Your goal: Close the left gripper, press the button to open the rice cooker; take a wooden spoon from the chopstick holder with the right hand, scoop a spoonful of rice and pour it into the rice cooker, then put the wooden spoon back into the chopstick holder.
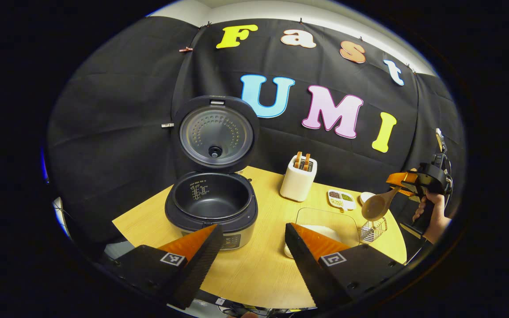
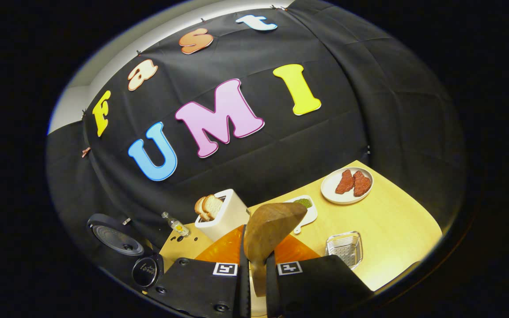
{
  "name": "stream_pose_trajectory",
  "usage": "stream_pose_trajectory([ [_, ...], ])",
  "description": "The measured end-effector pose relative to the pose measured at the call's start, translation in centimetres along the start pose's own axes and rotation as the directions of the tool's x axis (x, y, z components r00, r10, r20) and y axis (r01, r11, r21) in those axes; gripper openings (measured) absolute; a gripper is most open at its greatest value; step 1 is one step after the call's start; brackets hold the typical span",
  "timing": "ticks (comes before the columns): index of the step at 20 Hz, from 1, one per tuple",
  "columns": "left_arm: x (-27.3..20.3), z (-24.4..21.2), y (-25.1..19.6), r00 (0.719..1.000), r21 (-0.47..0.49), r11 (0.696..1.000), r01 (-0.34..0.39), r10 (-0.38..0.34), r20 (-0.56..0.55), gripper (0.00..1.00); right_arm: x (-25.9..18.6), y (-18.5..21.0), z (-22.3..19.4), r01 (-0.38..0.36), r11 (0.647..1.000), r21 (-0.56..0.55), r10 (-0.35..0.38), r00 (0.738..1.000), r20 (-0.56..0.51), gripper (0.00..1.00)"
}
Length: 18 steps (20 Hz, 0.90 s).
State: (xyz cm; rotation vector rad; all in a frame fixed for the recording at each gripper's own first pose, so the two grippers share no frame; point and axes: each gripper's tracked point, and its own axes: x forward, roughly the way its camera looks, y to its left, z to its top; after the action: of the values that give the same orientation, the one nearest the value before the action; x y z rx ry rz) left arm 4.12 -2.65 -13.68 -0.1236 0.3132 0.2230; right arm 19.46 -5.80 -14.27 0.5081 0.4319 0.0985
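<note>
The wooden spoon (image 2: 268, 229) is sitting up in the air, squeezed between both fingers of the right gripper (image 2: 254, 282). Its bowl is sticking out past the fingertips. In the left gripper view the same wooden spoon (image 1: 377, 206) is hanging above the see-through chopstick holder (image 1: 373, 230), and a hand (image 1: 431, 212) is holding the right gripper (image 1: 407, 181) behind it. Near the holder a clear box of white rice (image 1: 320, 225) is sitting on the table (image 1: 259, 269). The rice cooker (image 1: 212, 207) is standing on the table with its lid (image 1: 215, 132) standing straight up, and its dark pot is looking empty. The left gripper (image 1: 252, 240) is hanging wide apart in front of the cooker, holding nothing. A white toaster (image 1: 298, 178) with bread is sitting behind the box. A plate (image 2: 346, 185) with red meat is lying farther off.
</note>
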Motion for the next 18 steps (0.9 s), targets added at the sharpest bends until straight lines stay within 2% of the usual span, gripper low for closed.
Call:
stream_pose_trajectory([
  [4, 0.5, -0.2, 2.4, 1.000, -0.007, 1.000, 0.008, -0.008, -0.012, 0.95, 1.1, 1.8, -3.9, 0.001, 0.999, -0.045, -0.003, 0.999, -0.037, 0.18],
  [5, 0.8, -0.5, 3.0, 1.000, -0.008, 1.000, 0.011, -0.011, -0.026, 0.95, 1.4, 1.9, -4.9, 0.006, 0.998, -0.063, -0.009, 0.999, -0.045, 0.13],
  [6, 1.1, -0.8, 3.5, 0.999, -0.007, 1.000, 0.012, -0.013, -0.036, 0.95, 1.8, 2.0, -6.1, 0.011, 0.996, -0.084, -0.016, 0.998, -0.056, 0.13],
  [7, 1.4, -0.9, 4.0, 0.999, -0.004, 1.000, 0.013, -0.013, -0.045, 0.95, 2.1, 1.9, -7.1, 0.015, 0.995, -0.103, -0.021, 0.998, -0.063, 0.18],
  [8, 1.7, -1.1, 4.6, 0.999, 0.000, 1.000, 0.013, -0.013, -0.052, 0.95, 2.5, 1.8, -8.3, 0.020, 0.992, -0.125, -0.029, 0.997, -0.069, 0.18],
  [9, 2.1, -1.4, 5.0, 0.998, 0.007, 1.000, 0.010, -0.009, -0.060, 0.95, 2.9, 1.5, -9.3, 0.029, 0.989, -0.144, -0.040, 0.996, -0.074, 0.13],
  [10, 2.6, -1.9, 5.6, 0.997, 0.019, 1.000, 0.001, 0.000, -0.072, 0.95, 3.3, 1.1, -10.5, 0.038, 0.986, -0.160, -0.052, 0.995, -0.083, 0.18],
  [12, 3.5, -2.2, 6.6, 0.997, 0.042, 0.999, -0.011, 0.015, -0.082, 0.96, 3.9, 0.5, -12.9, 0.055, 0.982, -0.183, -0.076, 0.991, -0.109, 0.18],
  [16, 4.6, -2.8, 6.8, 0.995, 0.027, 1.000, 0.013, -0.010, -0.099, 0.96, 3.8, 1.3, -13.7, 0.046, 0.962, -0.268, -0.068, 0.995, -0.075, 0.18],
  [18, 4.9, -2.9, 6.8, 0.994, 0.030, 0.999, 0.025, -0.022, -0.106, 0.96, 3.7, 1.5, -15.6, 0.048, 0.959, -0.281, -0.081, 0.991, -0.108, 0.18],
])
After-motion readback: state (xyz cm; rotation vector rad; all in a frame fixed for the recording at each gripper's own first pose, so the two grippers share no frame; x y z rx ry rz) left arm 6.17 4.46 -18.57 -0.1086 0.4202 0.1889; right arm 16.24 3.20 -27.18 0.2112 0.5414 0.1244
